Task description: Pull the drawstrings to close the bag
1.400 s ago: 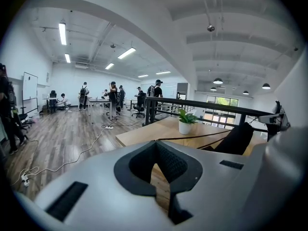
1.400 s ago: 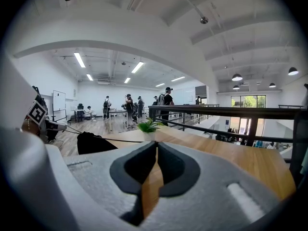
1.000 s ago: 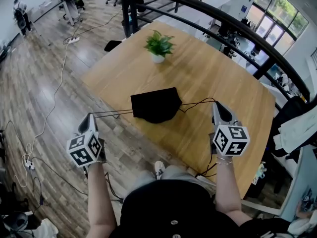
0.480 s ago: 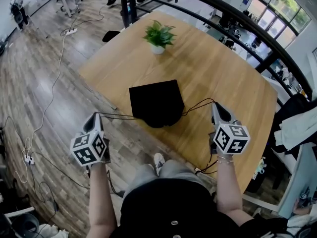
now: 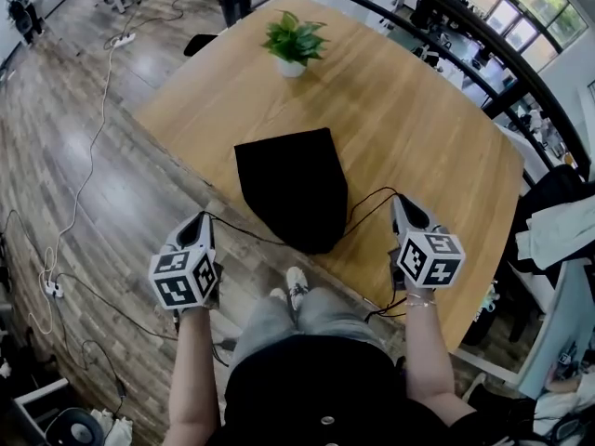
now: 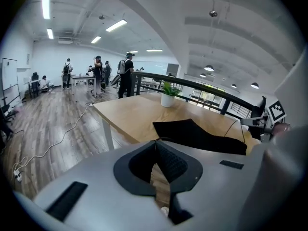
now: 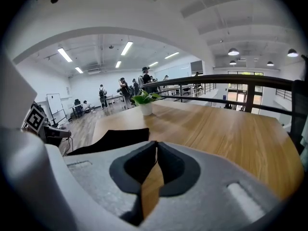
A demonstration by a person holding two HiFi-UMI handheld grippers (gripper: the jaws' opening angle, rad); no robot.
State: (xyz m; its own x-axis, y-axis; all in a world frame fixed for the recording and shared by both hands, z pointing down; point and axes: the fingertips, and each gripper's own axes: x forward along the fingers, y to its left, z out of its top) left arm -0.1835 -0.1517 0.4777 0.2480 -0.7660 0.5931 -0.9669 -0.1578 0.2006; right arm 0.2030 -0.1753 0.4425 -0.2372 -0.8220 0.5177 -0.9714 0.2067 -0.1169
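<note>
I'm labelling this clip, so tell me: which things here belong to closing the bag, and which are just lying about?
Job: bag; left cord, pinched by left gripper; right cord, pinched by right gripper; table.
Lying about: potted plant; white cloth.

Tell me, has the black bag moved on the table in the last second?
Yes. The black bag has come toward the person: its gathered end now overhangs the near edge of the table, where earlier it stopped just short.
</note>
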